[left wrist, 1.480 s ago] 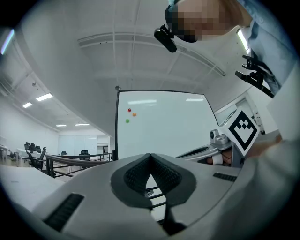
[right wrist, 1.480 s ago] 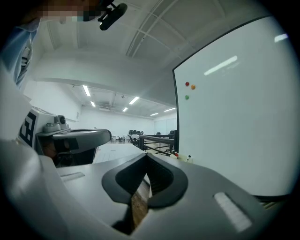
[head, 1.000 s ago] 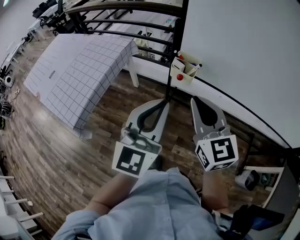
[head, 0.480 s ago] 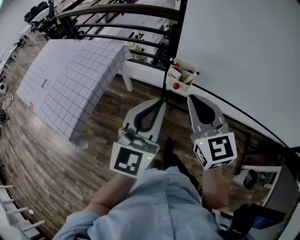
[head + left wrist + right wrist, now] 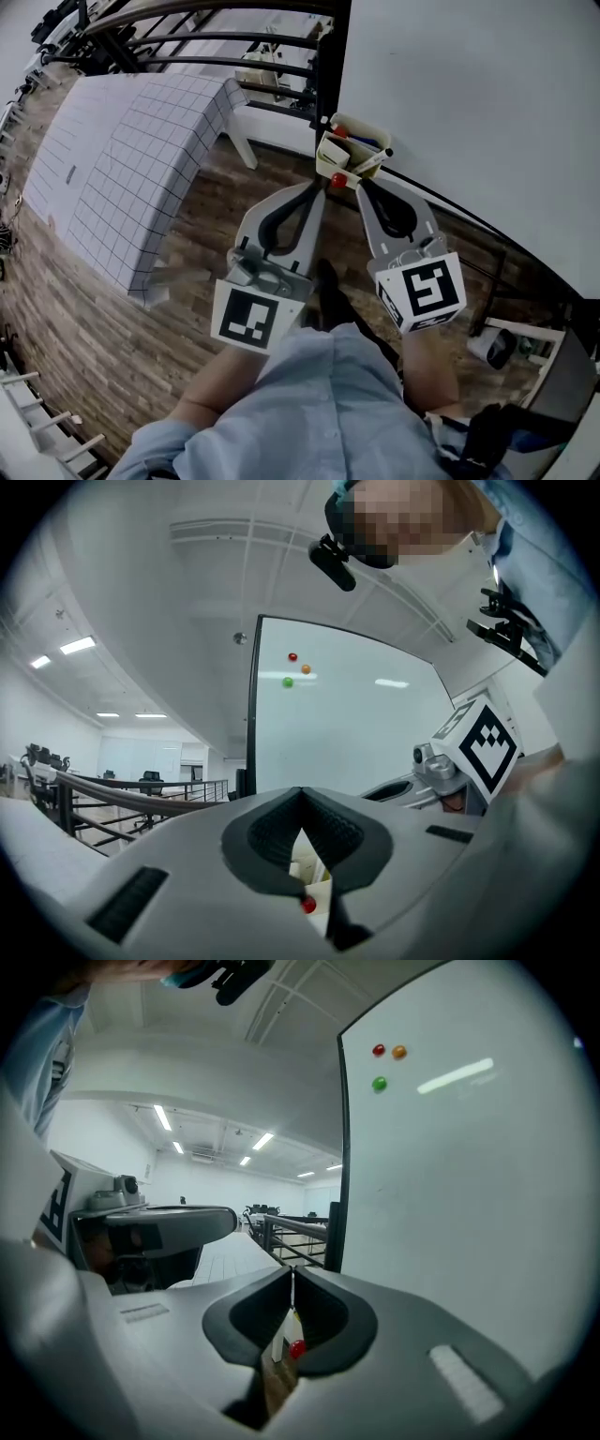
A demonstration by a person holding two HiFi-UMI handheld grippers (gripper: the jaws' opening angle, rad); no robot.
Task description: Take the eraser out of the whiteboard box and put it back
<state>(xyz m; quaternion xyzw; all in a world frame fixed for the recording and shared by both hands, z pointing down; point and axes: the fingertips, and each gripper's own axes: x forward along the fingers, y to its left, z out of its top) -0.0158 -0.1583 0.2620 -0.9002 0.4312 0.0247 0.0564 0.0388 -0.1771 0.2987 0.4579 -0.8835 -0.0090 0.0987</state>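
I hold both grippers out side by side, pointing at the whiteboard box, a small cream holder fixed at the lower left corner of the whiteboard. My left gripper has its jaws closed tip to tip with nothing between them. In the left gripper view only the hollow behind the tips is open, and the box shows through it. My right gripper is closed too, with no more than a hairline slit between its jaws, and it holds nothing. Both sets of tips are just short of the box's near face, the left one at its left corner and the right one at its right.

I cannot pick out the eraser from the things standing in the box. A marker lies slanted across the box's right rim, its end sticking out above my right gripper's tip. A round red knob sits at the bottom of the near face, between my two tips. Something red pokes up at the back of the box.

The black post of the whiteboard's frame rises right behind the box. Three magnets, red, orange and green, sit high on the board. To my left stands a table under a grid-patterned cloth, well apart from the box, with a dark railing beyond it. The wooden floor runs below.
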